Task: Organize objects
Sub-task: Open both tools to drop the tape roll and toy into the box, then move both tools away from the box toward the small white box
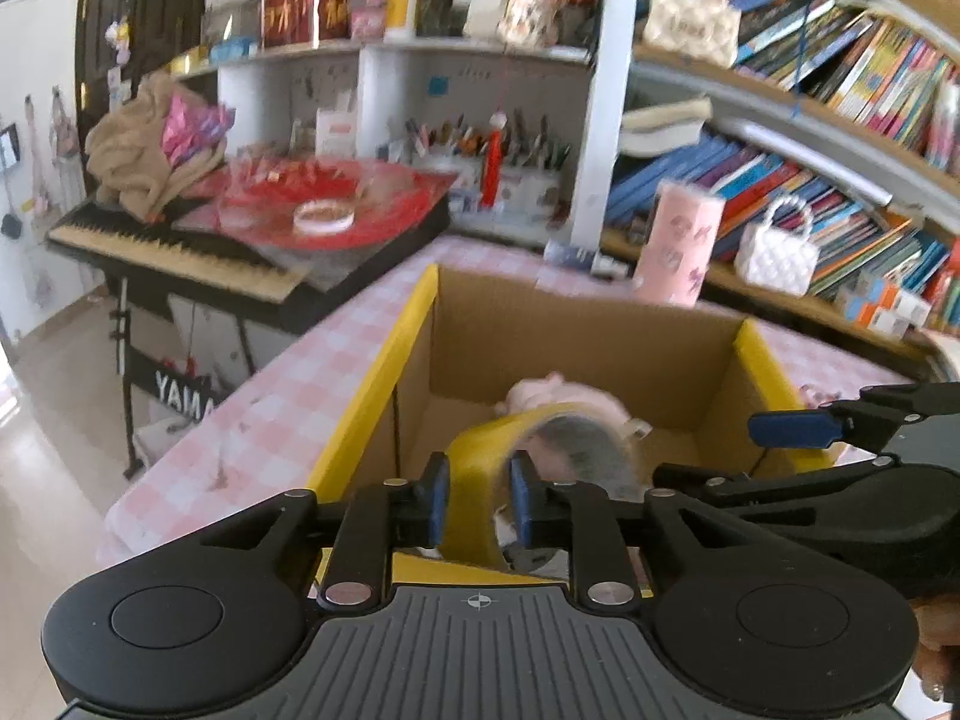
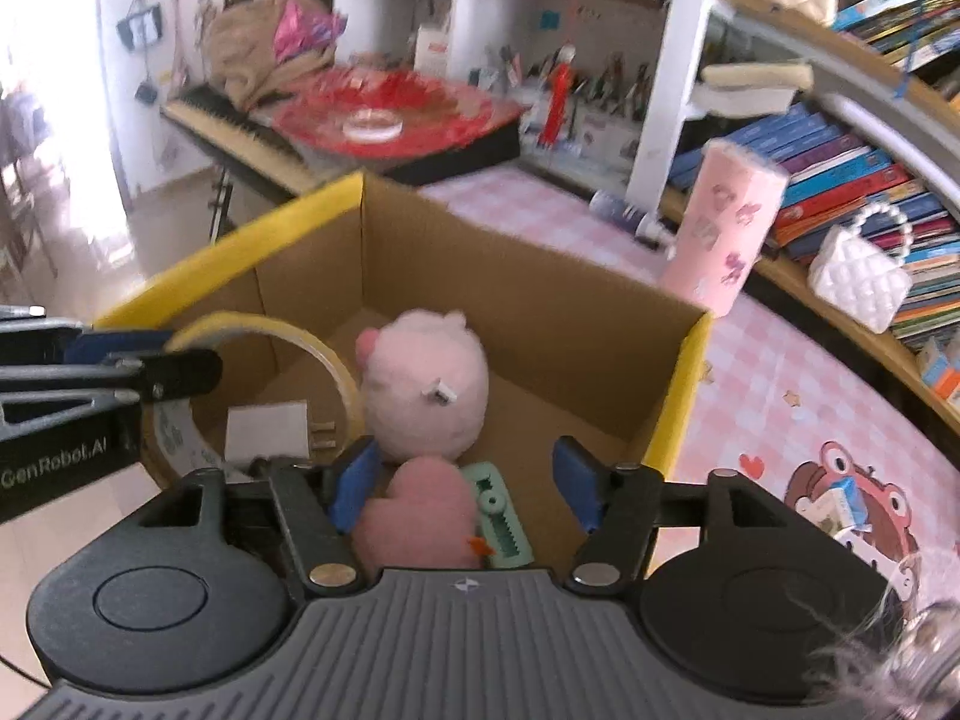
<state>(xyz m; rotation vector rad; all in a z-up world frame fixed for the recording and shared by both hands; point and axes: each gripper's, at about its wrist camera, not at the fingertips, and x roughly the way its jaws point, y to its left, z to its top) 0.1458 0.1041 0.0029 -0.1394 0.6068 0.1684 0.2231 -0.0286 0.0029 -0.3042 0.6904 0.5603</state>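
An open cardboard box [image 1: 576, 336] with yellow-taped rims stands on a pink checked table; it also shows in the right wrist view [image 2: 540, 312]. My left gripper [image 1: 477, 504] is shut on a yellow tape roll [image 1: 480, 468] and holds it over the box's near side. The roll [image 2: 270, 330] and left gripper [image 2: 114, 354] show at the left of the right wrist view. My right gripper [image 2: 468, 480] is open and empty above the box, over a pink plush pig [image 2: 426, 390], a pink heart-shaped item [image 2: 420, 516], a green toothed item [image 2: 501, 516] and a white charger [image 2: 270, 432].
A pink cylinder [image 2: 726, 222] stands behind the box. A white handbag [image 2: 858, 276] sits on the bookshelf at right. A keyboard [image 1: 180, 252] with red items on it stands at left. A frog picture [image 2: 840, 504] marks the table at right.
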